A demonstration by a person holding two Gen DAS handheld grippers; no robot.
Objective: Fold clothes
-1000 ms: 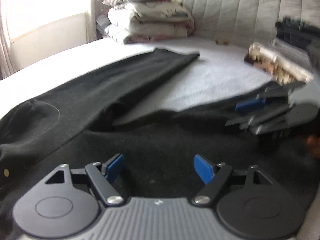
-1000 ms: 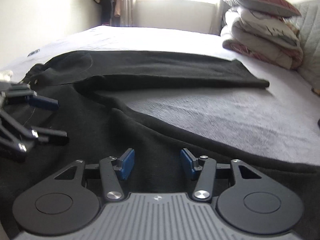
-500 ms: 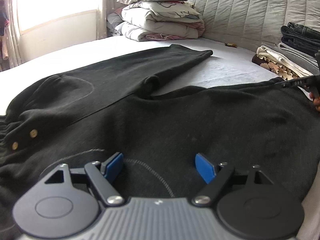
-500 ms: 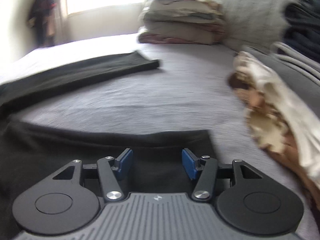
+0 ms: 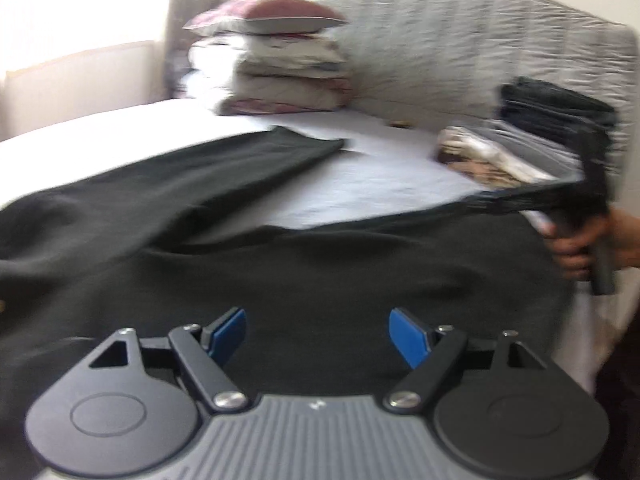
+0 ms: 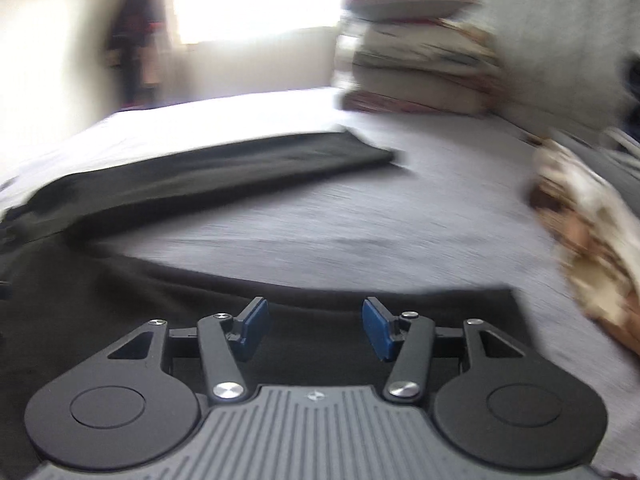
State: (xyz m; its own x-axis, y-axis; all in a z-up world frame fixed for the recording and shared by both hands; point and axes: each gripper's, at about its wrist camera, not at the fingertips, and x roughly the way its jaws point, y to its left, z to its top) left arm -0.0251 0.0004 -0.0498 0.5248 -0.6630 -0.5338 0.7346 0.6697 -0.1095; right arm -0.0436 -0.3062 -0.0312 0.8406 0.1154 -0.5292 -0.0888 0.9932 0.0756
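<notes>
Black trousers [image 5: 320, 264] lie spread on the bed, with the far leg [image 5: 224, 176] stretched toward the pillows. My left gripper [image 5: 318, 334] hovers open over the near leg, nothing between its blue pads. My right gripper [image 6: 316, 328] is over the hem end of the near leg [image 6: 120, 312]. Its jaws are closing and the pads press on nothing; the cloth lies below them. In the left wrist view a hand [image 5: 580, 244] holds the right gripper's handle at the right edge, by that hem. Both views are blurred.
Stacked pillows [image 5: 272, 64] sit against the grey quilted headboard [image 5: 460, 48]. Folded clothes [image 5: 488, 156] and a dark folded pile [image 5: 556, 108] lie at the right of the bed, seen close as patterned cloth [image 6: 592, 240]. Grey sheet [image 6: 360, 220] shows between the legs.
The right gripper has travelled from beside the left one out to the near leg's hem, its jaws a little narrower. The left view has swung right, bringing the hand into sight.
</notes>
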